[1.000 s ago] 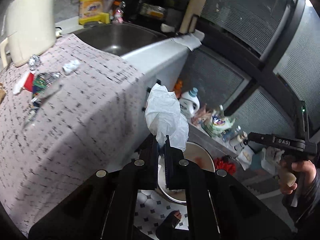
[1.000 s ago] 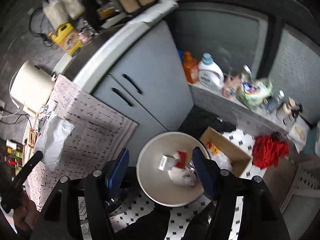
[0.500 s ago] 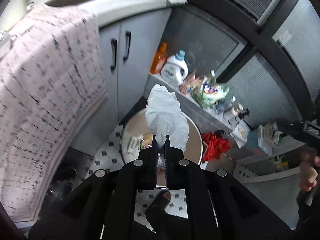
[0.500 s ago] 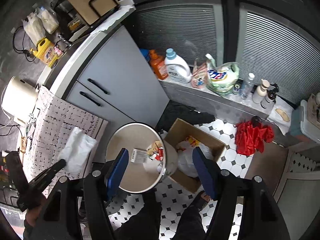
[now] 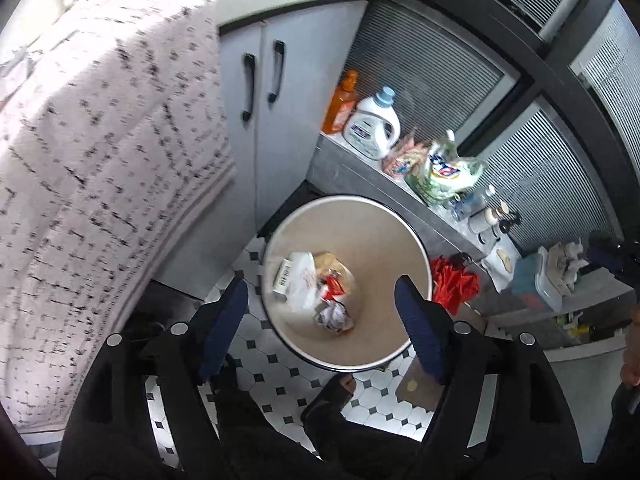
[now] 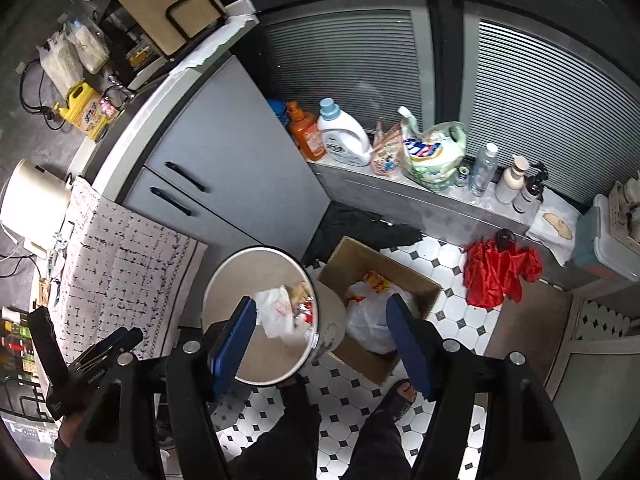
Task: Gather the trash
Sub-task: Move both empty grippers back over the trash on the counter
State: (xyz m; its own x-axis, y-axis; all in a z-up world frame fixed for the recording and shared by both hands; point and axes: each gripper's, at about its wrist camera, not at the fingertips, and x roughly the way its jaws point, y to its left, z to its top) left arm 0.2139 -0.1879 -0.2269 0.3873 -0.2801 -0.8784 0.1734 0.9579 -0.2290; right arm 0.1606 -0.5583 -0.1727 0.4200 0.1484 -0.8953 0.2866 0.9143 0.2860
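- Trash (image 5: pixel 316 288) is seen piled inside round bin (image 5: pixel 400 232).
- Left gripper (image 5: pixel 320 320) is held above bin, jaws opening, nothing between.
- Right gripper (image 6: pixel 320 340) is held wide, empty.

You see an orange bottle (image 6: pixel 306 134) beside a white jug (image 6: pixel 344 136) on the ledge, a red cloth (image 6: pixel 496 272) on the tiled floor (image 6: pixel 452 256), and a kettle (image 6: pixel 32 200) by the patterned cloth (image 6: pixel 120 256).

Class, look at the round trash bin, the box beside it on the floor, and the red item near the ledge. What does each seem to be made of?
Trash bin: probably plastic, with a smooth matte beige inside and a thin dark rim.
Box: corrugated cardboard, dull brown with folded flaps.
Red item: thin glossy fabric, crumpled into soft folds; possibly a folded umbrella.
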